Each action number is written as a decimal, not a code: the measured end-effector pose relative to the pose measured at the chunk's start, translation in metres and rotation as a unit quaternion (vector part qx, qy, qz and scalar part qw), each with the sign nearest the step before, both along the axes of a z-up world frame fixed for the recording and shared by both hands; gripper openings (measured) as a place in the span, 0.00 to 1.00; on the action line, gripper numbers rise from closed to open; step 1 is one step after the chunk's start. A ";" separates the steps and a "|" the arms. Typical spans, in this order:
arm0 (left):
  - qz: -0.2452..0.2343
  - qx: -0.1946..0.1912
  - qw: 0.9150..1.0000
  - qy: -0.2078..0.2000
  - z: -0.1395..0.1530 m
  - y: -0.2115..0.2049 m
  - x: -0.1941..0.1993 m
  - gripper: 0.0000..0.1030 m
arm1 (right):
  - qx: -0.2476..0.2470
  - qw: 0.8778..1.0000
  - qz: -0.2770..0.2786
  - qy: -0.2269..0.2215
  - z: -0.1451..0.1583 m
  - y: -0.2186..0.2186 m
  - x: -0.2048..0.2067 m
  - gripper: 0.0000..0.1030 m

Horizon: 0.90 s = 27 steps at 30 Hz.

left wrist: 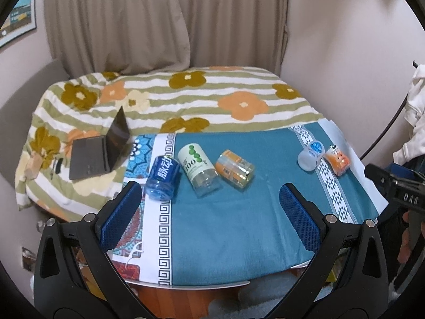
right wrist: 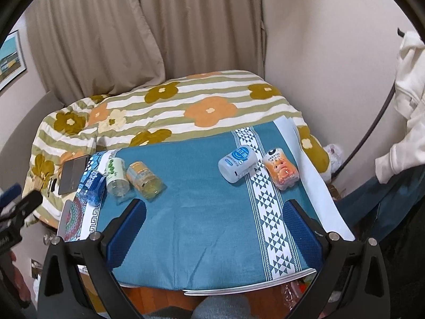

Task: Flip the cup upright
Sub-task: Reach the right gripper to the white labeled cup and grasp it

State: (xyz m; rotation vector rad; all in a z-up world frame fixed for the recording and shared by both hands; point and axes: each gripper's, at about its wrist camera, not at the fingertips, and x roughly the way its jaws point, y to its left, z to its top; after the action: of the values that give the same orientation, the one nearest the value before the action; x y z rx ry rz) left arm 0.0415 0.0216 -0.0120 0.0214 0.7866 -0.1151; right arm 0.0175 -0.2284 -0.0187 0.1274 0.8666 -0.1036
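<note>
Several cut-bottle cups lie on their sides on the teal cloth of the table (left wrist: 225, 226). At the left lie a blue cup (left wrist: 162, 177), a white-and-green cup (left wrist: 198, 169) and an orange-and-clear cup (left wrist: 234, 169). At the right lie a white-and-blue cup (right wrist: 238, 163) and an orange printed cup (right wrist: 282, 170). My left gripper (left wrist: 209, 199) is open and empty, held above the cloth just short of the left three. My right gripper (right wrist: 216, 218) is open and empty, short of the right pair.
A flowered quilt (left wrist: 186, 98) covers the bed behind the table. An open laptop (left wrist: 101, 148) sits on it at the left. Curtains (left wrist: 159, 21) and a wall stand behind. A white garment (right wrist: 409, 101) hangs at the right. The table's front edge (right wrist: 252, 287) is near me.
</note>
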 end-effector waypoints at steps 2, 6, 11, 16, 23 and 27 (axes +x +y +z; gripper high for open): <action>-0.001 0.000 1.000 0.005 -0.004 -0.001 0.008 1.00 | 0.009 1.000 -0.009 0.007 -0.003 -0.006 0.008 1.00; 0.002 -0.002 1.000 0.020 -0.015 -0.007 0.029 1.00 | 0.032 0.999 -0.025 0.024 -0.017 -0.019 0.031 1.00; 0.011 0.001 0.998 0.061 -0.035 -0.018 0.067 1.00 | 0.077 0.994 -0.042 0.057 -0.043 -0.040 0.066 1.00; -0.002 0.010 0.996 0.094 -0.056 -0.036 0.110 1.00 | 0.140 0.983 -0.068 0.099 -0.081 -0.064 0.105 1.00; -0.022 0.022 0.990 0.141 -0.087 -0.067 0.160 1.00 | 0.189 0.967 -0.098 0.139 -0.121 -0.087 0.147 0.98; -0.028 0.028 0.986 0.162 -0.101 -0.081 0.183 1.00 | 0.220 0.957 -0.108 0.156 -0.142 -0.095 0.165 0.88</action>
State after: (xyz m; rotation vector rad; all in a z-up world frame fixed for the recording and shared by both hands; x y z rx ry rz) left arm 0.2242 -0.0592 -0.1132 0.0797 1.1140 -0.1531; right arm 0.1829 -0.3230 -0.1608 0.6389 1.1818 -0.1360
